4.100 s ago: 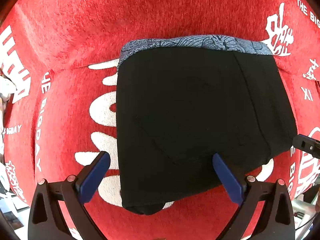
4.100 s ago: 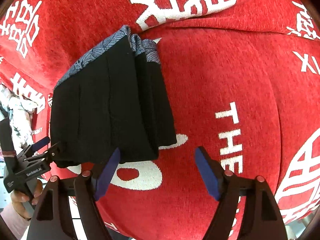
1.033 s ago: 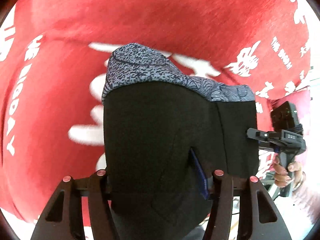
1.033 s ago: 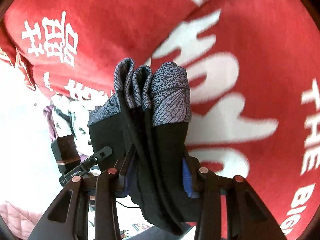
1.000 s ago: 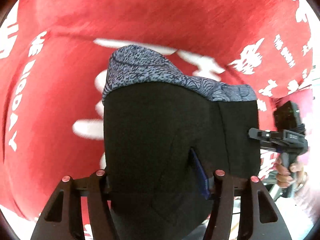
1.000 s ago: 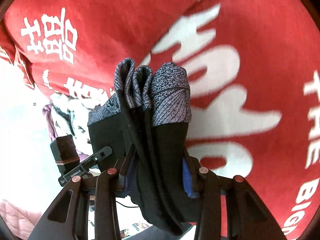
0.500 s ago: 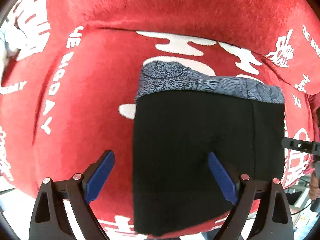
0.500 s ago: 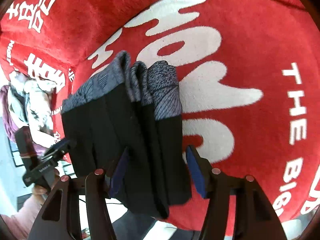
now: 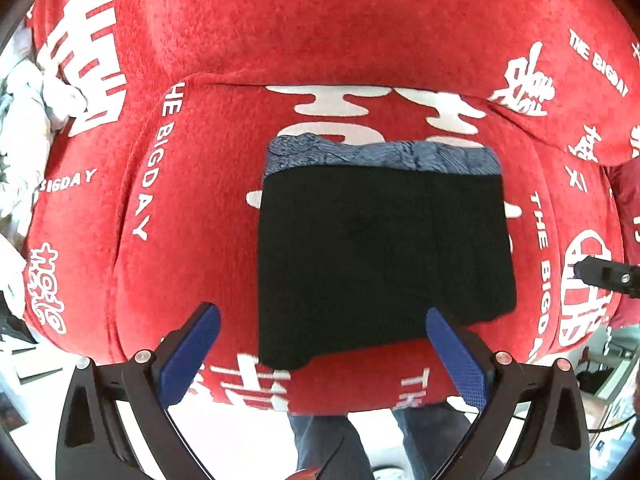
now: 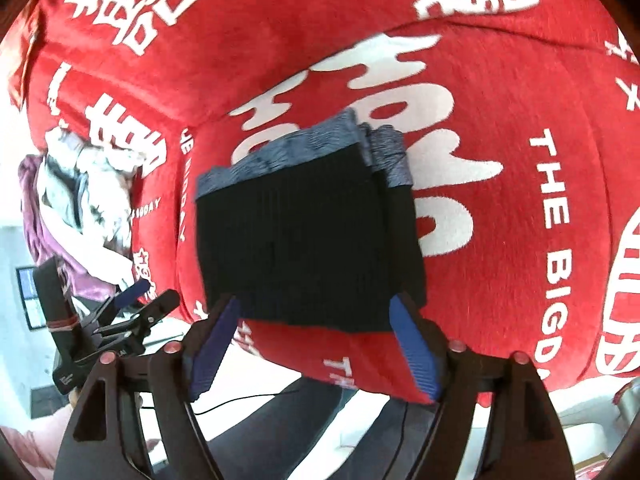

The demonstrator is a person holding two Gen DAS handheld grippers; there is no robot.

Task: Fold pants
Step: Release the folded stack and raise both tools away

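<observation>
The black pants [image 9: 380,256] lie folded into a thick rectangle on the red cushion [image 9: 200,200], their grey patterned waistband [image 9: 380,154] at the far edge. My left gripper [image 9: 320,344] hangs above the near edge, its jaws opening wide and its blue pads clear of the cloth. In the right wrist view the same pants [image 10: 308,248] lie flat. My right gripper [image 10: 316,344] hovers over their near edge, its jaws opening, with nothing pressed between the pads. The left gripper [image 10: 136,304] shows at the left there; the right gripper's tip [image 9: 604,276] shows at the right edge of the left view.
The red cover with white lettering wraps the seat and the backrest [image 9: 320,20]. A heap of pale and purple laundry [image 10: 80,208] lies at the left end. A person's dark trouser legs [image 9: 360,436] stand in front of the seat's front edge [image 9: 340,404].
Both grippers were shut on the folded pants, holding them up. They set the bundle on the cushion, let go, opened and rose away from it.
</observation>
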